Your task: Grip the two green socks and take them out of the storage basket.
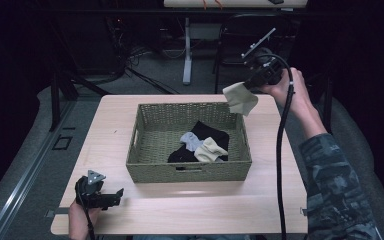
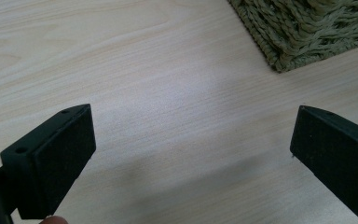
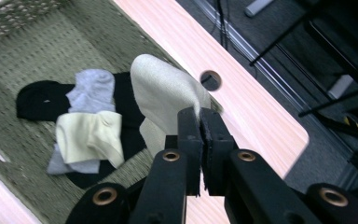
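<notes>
Your right gripper [image 1: 250, 83] hangs raised above the far right corner of the woven basket [image 1: 145, 165], its jaws pinched tight on a cream sock [image 1: 240, 98] that dangles free (its edge is caught between the pads). In the basket lie a black sock [image 3: 35, 100], a grey sock [image 3: 92, 87] and a pale yellow sock [image 3: 91, 135], overlapping. Your left gripper [image 1: 111, 198] rests low over the table [image 1: 130, 215] near the front left corner, jaws spread wide and empty.

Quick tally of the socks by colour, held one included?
Cream: 2, one held in the right gripper above the basket as the held sock, one lying in it
Grey: 1
Black: 1 that I can tell
Total: 4
</notes>
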Available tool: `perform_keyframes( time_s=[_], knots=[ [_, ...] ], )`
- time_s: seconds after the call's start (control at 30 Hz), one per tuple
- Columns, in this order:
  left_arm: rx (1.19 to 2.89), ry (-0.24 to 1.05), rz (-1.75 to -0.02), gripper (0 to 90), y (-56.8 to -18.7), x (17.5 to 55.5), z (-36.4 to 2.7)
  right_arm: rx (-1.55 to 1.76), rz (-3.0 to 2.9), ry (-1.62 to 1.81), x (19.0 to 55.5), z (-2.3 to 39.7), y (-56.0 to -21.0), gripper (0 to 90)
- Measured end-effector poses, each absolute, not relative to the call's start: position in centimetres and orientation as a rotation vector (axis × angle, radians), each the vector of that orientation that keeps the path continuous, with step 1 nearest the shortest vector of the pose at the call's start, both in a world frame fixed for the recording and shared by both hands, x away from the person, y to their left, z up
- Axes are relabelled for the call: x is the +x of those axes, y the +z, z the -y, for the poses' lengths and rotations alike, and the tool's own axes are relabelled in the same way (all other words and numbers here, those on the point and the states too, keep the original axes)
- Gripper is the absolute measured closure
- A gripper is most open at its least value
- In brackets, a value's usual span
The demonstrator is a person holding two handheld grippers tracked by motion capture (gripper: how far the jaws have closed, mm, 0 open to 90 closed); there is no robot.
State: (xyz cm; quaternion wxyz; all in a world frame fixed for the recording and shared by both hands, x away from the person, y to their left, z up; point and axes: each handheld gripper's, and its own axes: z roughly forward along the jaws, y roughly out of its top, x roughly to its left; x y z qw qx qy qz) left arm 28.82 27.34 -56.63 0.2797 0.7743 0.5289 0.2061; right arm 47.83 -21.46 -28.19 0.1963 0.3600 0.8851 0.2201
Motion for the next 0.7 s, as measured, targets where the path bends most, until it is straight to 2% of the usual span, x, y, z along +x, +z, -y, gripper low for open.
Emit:
perform_keyframes(
  time_s=[0.33,0.7],
  knots=[
    [2.075,0.560,-1.419,0.0,-56.7,28.8,-27.3,1.119,-2.412,0.607,47.2,25.8,-28.9,88.4],
    [2.075,0.561,-1.419,0.0,-56.7,28.8,-27.3,1.263,-2.410,0.543,47.3,29.7,-33.7,88.4]
  ],
)
